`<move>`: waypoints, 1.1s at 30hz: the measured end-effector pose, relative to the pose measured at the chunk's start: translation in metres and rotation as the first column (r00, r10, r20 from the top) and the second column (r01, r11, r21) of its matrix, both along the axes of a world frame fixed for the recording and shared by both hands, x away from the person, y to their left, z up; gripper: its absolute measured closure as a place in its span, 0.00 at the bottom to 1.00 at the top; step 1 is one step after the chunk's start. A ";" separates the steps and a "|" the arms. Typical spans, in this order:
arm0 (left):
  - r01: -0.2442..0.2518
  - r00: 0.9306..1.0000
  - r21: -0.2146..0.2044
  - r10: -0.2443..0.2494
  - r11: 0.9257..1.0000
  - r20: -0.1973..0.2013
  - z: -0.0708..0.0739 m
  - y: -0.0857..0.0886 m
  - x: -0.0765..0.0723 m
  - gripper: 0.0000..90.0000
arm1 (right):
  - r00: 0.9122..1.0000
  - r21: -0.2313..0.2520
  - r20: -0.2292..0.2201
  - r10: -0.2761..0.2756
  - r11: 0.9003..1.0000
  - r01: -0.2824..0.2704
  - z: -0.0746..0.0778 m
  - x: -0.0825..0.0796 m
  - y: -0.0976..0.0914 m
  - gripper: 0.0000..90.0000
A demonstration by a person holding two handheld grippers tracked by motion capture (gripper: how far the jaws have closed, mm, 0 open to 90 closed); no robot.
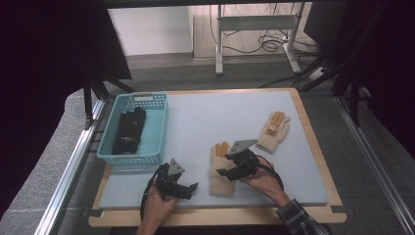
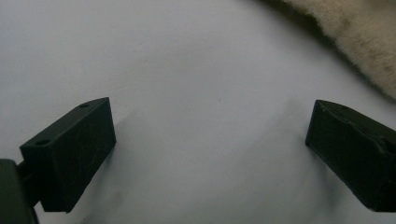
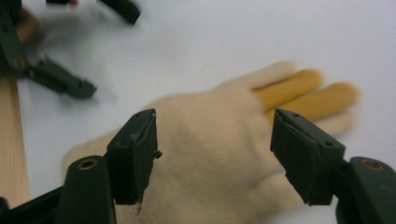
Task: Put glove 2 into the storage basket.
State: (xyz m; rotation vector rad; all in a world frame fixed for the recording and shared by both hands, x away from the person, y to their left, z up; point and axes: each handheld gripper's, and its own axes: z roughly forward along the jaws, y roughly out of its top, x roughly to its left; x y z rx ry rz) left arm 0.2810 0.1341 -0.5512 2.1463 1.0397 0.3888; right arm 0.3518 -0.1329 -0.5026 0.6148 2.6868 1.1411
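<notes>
A cream fleece glove with orange fingers (image 1: pixel 221 172) lies flat near the mat's front middle. My right gripper (image 1: pixel 224 165) hovers over it from the right, open. In the right gripper view the jaws (image 3: pixel 215 140) stand wide apart above the glove's palm (image 3: pixel 210 177), and their pads do not press on it. My left gripper (image 1: pixel 191 190) rests low at the front, just left of that glove, open with nothing between its jaws (image 2: pixel 210 123). The glove's fuzzy edge (image 2: pixel 369 32) shows at the top right of the left gripper view. A second matching glove (image 1: pixel 274 129) lies farther right.
A light blue basket (image 1: pixel 159 128) stands at the mat's left with a black folded item (image 1: pixel 129 131) inside. The grey mat (image 1: pixel 210 117) lies on a wooden board (image 1: pixel 320 161). A desk frame and cables stand on the floor beyond.
</notes>
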 end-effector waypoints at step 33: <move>-0.005 1.000 -0.005 0.005 1.000 -0.001 0.000 0.000 0.000 0.02 | 0.940 0.061 0.026 -0.339 0.940 0.337 -0.009 0.028 -0.075 0.69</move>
